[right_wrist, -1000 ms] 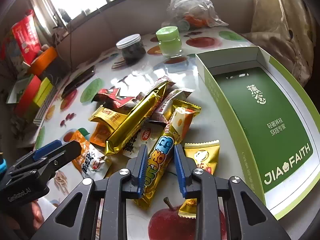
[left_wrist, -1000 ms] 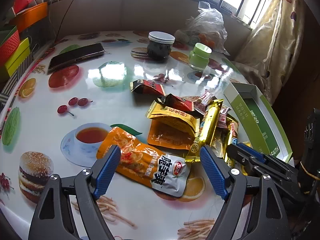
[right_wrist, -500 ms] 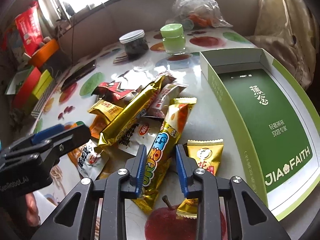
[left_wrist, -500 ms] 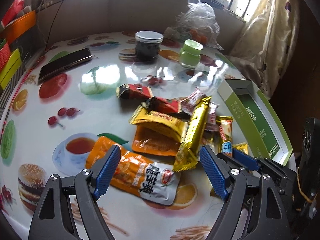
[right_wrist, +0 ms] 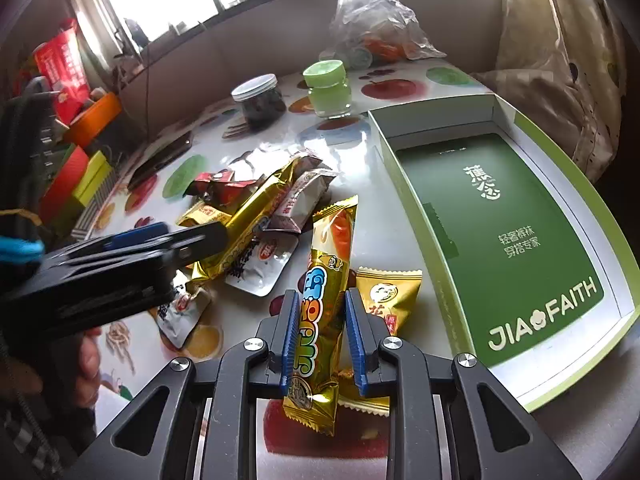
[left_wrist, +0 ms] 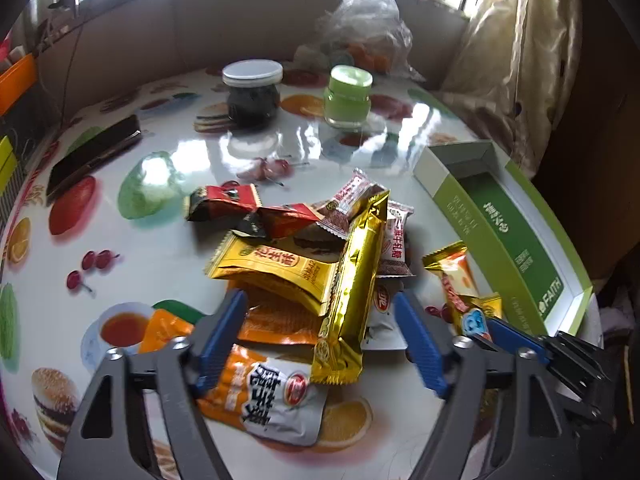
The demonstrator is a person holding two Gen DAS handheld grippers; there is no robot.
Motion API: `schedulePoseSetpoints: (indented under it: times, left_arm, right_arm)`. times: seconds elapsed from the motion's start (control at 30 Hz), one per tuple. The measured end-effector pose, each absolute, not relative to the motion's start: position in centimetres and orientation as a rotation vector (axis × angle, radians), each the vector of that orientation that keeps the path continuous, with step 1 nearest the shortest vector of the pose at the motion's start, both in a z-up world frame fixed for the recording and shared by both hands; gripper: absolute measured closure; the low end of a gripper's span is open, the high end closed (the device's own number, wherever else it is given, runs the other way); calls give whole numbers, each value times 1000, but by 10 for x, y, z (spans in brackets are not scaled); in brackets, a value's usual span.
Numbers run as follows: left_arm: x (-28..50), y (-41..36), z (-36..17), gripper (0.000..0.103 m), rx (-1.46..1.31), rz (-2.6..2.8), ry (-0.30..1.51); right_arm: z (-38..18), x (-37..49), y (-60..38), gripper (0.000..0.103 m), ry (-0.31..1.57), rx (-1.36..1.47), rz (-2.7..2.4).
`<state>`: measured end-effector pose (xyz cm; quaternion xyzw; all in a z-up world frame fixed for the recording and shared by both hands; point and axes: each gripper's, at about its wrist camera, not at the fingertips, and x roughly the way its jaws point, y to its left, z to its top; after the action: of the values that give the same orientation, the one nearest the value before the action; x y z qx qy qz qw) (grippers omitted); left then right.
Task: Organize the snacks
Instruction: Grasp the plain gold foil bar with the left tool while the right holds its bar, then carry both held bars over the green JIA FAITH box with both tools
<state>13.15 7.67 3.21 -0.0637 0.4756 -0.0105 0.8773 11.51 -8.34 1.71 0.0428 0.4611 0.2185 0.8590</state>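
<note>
We see the right gripper (right_wrist: 320, 338) clamped on a long gold snack bar (right_wrist: 326, 280), blue fingers (right_wrist: 290, 334) pressing both its sides near the lower end. The bar's long axis runs along the fingers, top end pointing away from the camera toward the snack pile (right_wrist: 256, 216), bottom end sticking out back past the fingers, over the counter (right_wrist: 372, 240). A small gold packet (right_wrist: 390, 292) lies just right of it, touching. The green box (right_wrist: 500, 216) sits open to the right, near the bar. Our left gripper (left_wrist: 320, 344) hangs wide open above the pile, holding nothing, straddling a gold foil bar (left_wrist: 356, 276) whose long axis points away, and an orange-white pouch (left_wrist: 264, 384) lying crosswise under the left finger.
</note>
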Motion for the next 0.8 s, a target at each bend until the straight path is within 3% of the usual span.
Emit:
schedulePoseSetpoints:
  times: [0.27,0.37,0.57,0.7,0.8]
  left_arm:
    - [144,64,21,31,-66,-27,1017]
    - [147,62,18,44,-52,-22,1032]
    - [151,58,13,44,-37,-17,1045]
    - [152,57,15,65,-24,-10,1042]
    - [152,57,16,71,-20,-7,1043]
  right_arm:
    - [19,109,-94,81,971,111,461]
    - [19,109,-96,81,971,116,460]
    - [19,108,-97,81,969,118,460]
    - [19,108,-97,81,969,118,460]
    - [19,108,-98,81,969,121,458]
